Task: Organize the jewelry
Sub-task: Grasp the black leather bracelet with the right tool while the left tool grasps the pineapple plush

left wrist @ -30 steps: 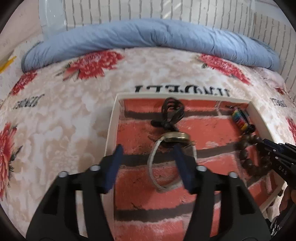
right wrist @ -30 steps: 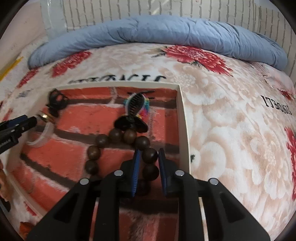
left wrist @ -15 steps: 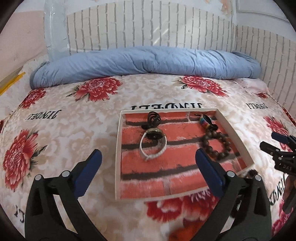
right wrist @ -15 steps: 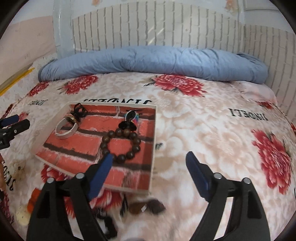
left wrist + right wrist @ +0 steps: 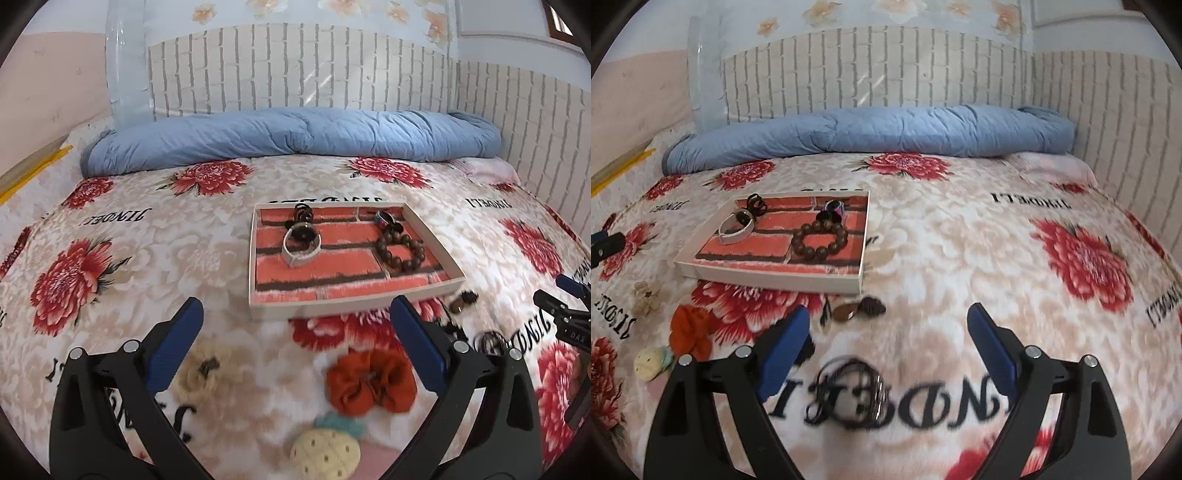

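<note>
Left gripper (image 5: 295,343): jaws spread fully apart, nothing between them; hangs over the near edge of the bed, aimed down at loose pieces, likely set wide to take the next one.

Right gripper (image 5: 888,343): jaws wide and opening a little more, empty; hangs over the near right part of the bed above the coiled bangles.

Scrunchie (image 5: 371,384): orange fabric, on the blanket (image 5: 147,240) between the left gripper's fingers in view; probably the left gripper's nearest candidate.

Pineapple charm (image 5: 325,448): cream and teal, just nearer than the scrunchie, at the bed's near edge.

Bangles (image 5: 855,393): dark thin rings, blurred, on the blanket below the right gripper; not yet sorted.

Brown clip (image 5: 858,310): on the blanket just beside the tray's near right corner, outside it.

Tray (image 5: 436,232): shallow, white-rimmed, brick-print floor, mid-bed; the collecting place.

Bead bracelet (image 5: 400,249): dark wooden beads, right half of tray.

Watch (image 5: 301,242): pale strap, left half of tray, kept apart from the beads.

Hair ties (image 5: 302,212): black, tray's far edge.

Striped clip (image 5: 382,219): far right of tray, touching the beads.
</note>
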### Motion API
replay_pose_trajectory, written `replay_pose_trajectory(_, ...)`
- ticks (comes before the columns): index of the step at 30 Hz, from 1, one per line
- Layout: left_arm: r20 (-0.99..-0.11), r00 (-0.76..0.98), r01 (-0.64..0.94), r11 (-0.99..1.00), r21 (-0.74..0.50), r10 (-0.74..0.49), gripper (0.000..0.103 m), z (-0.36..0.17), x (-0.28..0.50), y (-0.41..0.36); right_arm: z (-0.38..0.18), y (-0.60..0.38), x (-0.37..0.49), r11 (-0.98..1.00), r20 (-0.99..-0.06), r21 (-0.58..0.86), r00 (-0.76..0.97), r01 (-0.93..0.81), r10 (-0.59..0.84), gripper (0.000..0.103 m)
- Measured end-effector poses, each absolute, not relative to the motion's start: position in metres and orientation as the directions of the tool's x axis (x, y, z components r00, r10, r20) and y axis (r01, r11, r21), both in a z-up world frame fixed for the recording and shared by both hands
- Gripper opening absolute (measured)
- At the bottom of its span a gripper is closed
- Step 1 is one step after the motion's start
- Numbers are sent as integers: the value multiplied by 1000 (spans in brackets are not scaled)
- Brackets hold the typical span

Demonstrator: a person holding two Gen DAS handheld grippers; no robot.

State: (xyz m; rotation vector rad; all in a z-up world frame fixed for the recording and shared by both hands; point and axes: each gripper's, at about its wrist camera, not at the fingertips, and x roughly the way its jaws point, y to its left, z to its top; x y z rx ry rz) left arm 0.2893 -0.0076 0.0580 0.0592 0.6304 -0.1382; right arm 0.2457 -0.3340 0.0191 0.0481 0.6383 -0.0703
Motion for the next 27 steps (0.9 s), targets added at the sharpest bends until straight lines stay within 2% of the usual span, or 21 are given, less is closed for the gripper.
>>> replay_pose_trajectory(9,-602,793,140,989,39,-88,98,44,244,-2,3,-333,215,993,-601,24,795,116,-79,86)
replay_pose_trajectory(24,-681,729,107,994,16,-68,98,-23,241,13,-32,-330,222,988,-634,-28,762,151,-134,86)
replay_pose_trajectory(27,-696,712,119,993,-13,-94,98,-33,240,12,-39,-332,226,988,-650,-35,747,153,-139,86)
